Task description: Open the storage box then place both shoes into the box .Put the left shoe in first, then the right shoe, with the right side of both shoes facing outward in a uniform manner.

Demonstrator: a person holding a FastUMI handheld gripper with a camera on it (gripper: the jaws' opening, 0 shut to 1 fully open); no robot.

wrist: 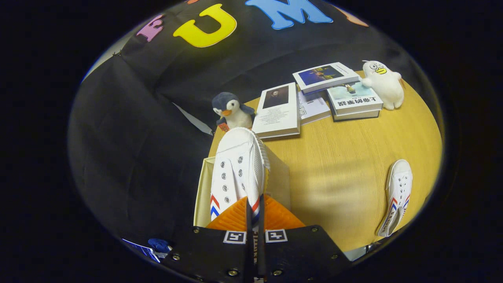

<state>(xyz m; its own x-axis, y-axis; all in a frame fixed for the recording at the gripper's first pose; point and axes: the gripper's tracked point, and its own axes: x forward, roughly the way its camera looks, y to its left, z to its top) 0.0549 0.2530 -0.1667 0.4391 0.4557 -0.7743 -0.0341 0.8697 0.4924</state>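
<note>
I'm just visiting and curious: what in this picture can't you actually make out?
- Inside of the storage box, gripper view: hidden by the held shoe above it.
- Heel of the held shoe: covered by the gripper, whose fingers are shut on it.
- Second shoe on the table: its far side faces away.
- Book text: too small.

I see a round wooden table (353,157) with a light grain, lit softly from above. Black cloth (137,129) hangs as the wall behind it and drapes down past the table's near edge, creased in folds.
</note>
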